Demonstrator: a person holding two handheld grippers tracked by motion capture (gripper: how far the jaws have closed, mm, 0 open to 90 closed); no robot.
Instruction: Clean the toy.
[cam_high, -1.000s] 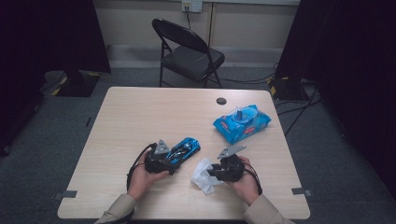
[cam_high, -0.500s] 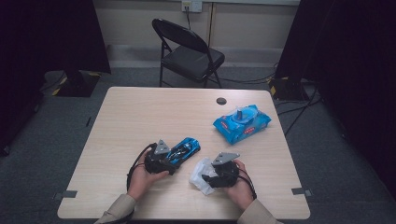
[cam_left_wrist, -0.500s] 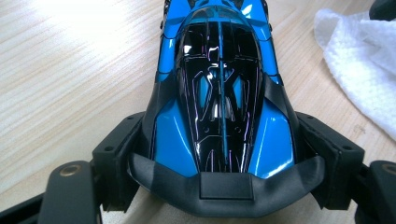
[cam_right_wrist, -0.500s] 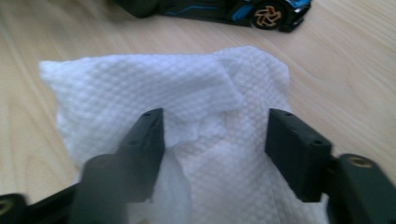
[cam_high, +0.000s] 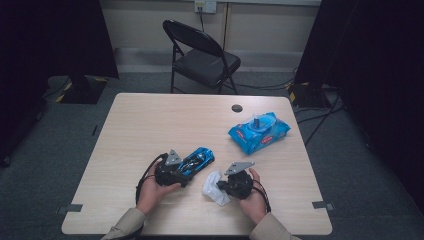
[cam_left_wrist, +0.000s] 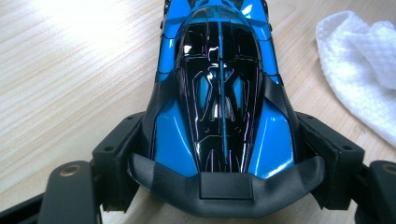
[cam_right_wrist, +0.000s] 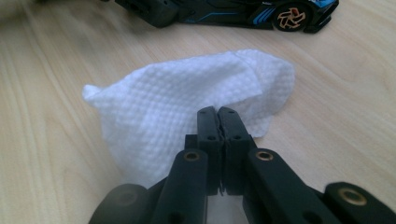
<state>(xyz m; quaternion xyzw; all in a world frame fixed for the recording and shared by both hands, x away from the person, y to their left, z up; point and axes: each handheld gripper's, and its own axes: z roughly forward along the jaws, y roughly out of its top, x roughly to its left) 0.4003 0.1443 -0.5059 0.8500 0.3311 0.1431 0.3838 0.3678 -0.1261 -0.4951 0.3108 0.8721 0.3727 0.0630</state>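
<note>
A blue and black toy car (cam_high: 197, 160) lies on the table and my left gripper (cam_high: 186, 169) is shut on it. In the left gripper view both pads press the flanks of the car (cam_left_wrist: 219, 93) near one end. A crumpled white wipe (cam_high: 212, 187) lies just right of the car. My right gripper (cam_high: 221, 186) has just been closing and is now shut on the wipe. In the right gripper view its jaws (cam_right_wrist: 218, 114) meet on the near edge of the wipe (cam_right_wrist: 177, 98), with the car (cam_right_wrist: 233, 14) beyond it.
A blue pack of wipes (cam_high: 259, 131) lies at the right of the wooden table (cam_high: 150, 125). A small black round cap (cam_high: 237, 108) sits near the far edge. A black folding chair (cam_high: 202, 55) stands behind the table.
The right gripper has shifted slightly left onto the wipe and its jaws have come together on it. The left gripper and the car have stayed put.
</note>
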